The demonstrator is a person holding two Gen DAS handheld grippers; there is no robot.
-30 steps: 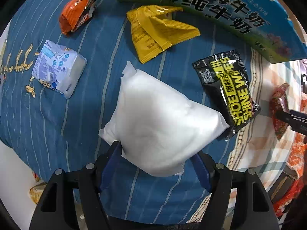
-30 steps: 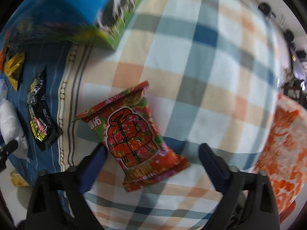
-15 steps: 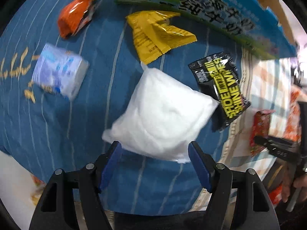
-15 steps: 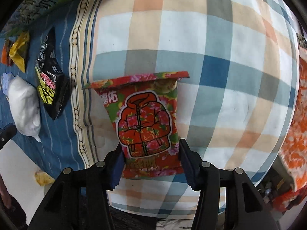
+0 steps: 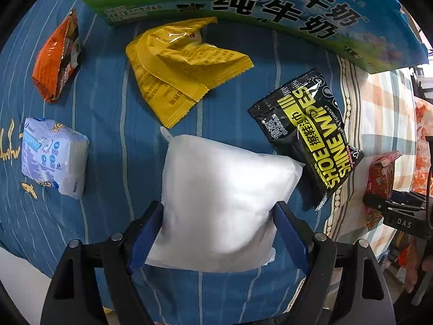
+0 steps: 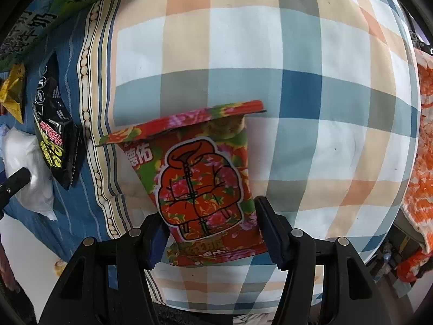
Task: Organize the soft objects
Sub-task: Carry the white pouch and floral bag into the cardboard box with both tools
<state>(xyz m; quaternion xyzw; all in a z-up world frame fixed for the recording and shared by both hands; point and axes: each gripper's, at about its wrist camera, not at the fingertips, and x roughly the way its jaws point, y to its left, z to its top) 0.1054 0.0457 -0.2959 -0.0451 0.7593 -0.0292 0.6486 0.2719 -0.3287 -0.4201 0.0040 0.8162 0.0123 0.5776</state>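
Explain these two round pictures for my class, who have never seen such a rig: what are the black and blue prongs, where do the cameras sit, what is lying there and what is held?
No robot: a person holds tongs in each hand, with a camera on each looking along its two fingers. The left tongs grip a white pillow pack above a blue striped cloth, where a yellow packet, an orange packet, a tissue pack and black shoe wipes lie by a milk carton. The right tongs grip a red flowered packet over a checked cloth.

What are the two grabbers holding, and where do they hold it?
The left gripper holds the white bag by its near end; the right gripper holds the red packet by its bottom sides.
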